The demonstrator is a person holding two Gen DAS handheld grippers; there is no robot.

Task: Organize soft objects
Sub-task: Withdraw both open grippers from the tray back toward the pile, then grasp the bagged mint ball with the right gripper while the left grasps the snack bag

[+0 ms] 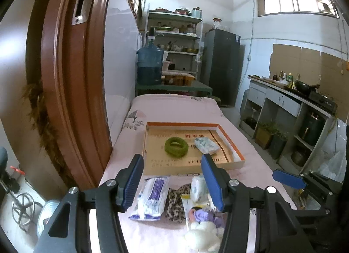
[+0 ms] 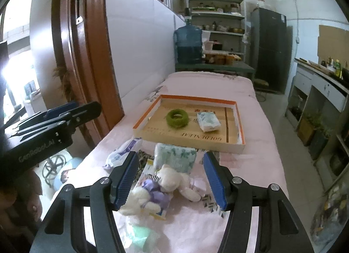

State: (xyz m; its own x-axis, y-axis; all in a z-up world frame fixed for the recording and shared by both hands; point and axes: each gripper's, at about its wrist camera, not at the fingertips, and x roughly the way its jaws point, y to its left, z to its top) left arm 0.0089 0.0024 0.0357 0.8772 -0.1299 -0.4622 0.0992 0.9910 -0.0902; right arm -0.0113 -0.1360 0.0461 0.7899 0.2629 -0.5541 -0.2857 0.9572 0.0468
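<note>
A shallow cardboard tray [image 1: 192, 169] [image 2: 189, 141] with an orange rim lies on the pink-covered table [image 1: 174, 109]. In it sit a green fuzzy ring [image 1: 176, 146] [image 2: 176, 117] and a tissue pack [image 1: 206, 145] [image 2: 208, 121]. In front of the tray lie a white and purple packet [image 1: 150, 198] [image 2: 122, 152], a leopard-print piece [image 1: 176, 202], another tissue pack [image 1: 198, 187] [image 2: 174, 157] and a white plush toy [image 1: 202, 233] [image 2: 172, 181]. My left gripper [image 1: 172, 182] hangs open above the packet and leopard piece. My right gripper [image 2: 171, 178] hangs open above the plush toy, holding nothing.
A brown door frame [image 1: 72, 91] stands close on the left. Beyond the table are a blue water jug [image 1: 150, 65], a shelf rack [image 1: 174, 41] and a dark fridge [image 1: 222, 65]. A kitchen counter [image 1: 283, 96] runs along the right. A mint-green soft item [image 2: 139, 237] lies nearest.
</note>
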